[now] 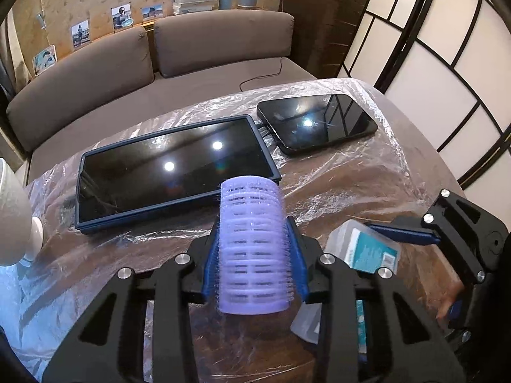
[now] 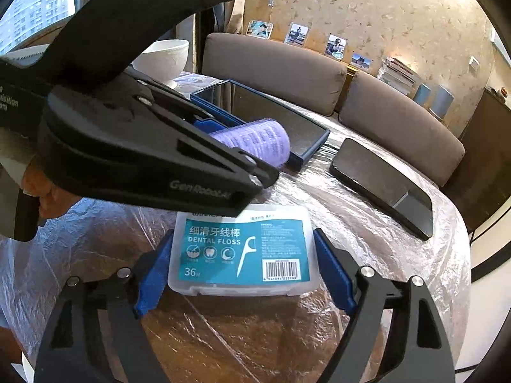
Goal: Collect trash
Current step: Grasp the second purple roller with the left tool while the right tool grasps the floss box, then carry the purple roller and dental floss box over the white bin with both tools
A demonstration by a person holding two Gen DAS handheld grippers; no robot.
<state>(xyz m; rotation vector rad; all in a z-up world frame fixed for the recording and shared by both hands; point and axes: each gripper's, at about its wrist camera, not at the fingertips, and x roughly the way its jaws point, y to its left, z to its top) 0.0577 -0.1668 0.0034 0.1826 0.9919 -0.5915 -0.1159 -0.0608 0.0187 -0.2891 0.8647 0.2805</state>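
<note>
Hair roller: a pale lilac plastic cylinder (image 1: 252, 245), ribbed with slotted rows and fuzzy with fine bristles, open at both ends, lying lengthwise along the fingers.
Left gripper: its blue pads (image 1: 252, 265) are clenched on the roller's two sides, the roller's far end jutting out past the fingertips; in the right wrist view it shows as a purple tube (image 2: 255, 142) poking from the black jaw housing.
Floss box: a clear, flat plastic case (image 2: 244, 249) with a teal label reading DENTAL FLOSS, a barcode at one corner, lying flat on the table; its far edge is tucked under the left gripper's body.
Right gripper: its fingers (image 2: 244, 274) stand either side of the box. The left pad (image 2: 156, 271) looks to be touching the box's edge, the right pad (image 2: 335, 271) sits just off the other edge with a thin gap, so it brackets the box without a full clamp.
Table: a round wooden top (image 1: 367, 188) under crinkled clear plastic sheeting; its rim curves away close on the right gripper's side.
Large tablet: dark screen in a blue case (image 1: 172, 169), lying just beyond the roller's far end.
Small tablet: black, glossy (image 1: 316, 121), beside the large one, near the table's far edge.
White vase: (image 1: 12, 220) at the left edge of the table.
Open room: bare sheeted wood lies in front of the box and between the two grippers; a brown sofa (image 1: 95, 70) runs behind the table.
</note>
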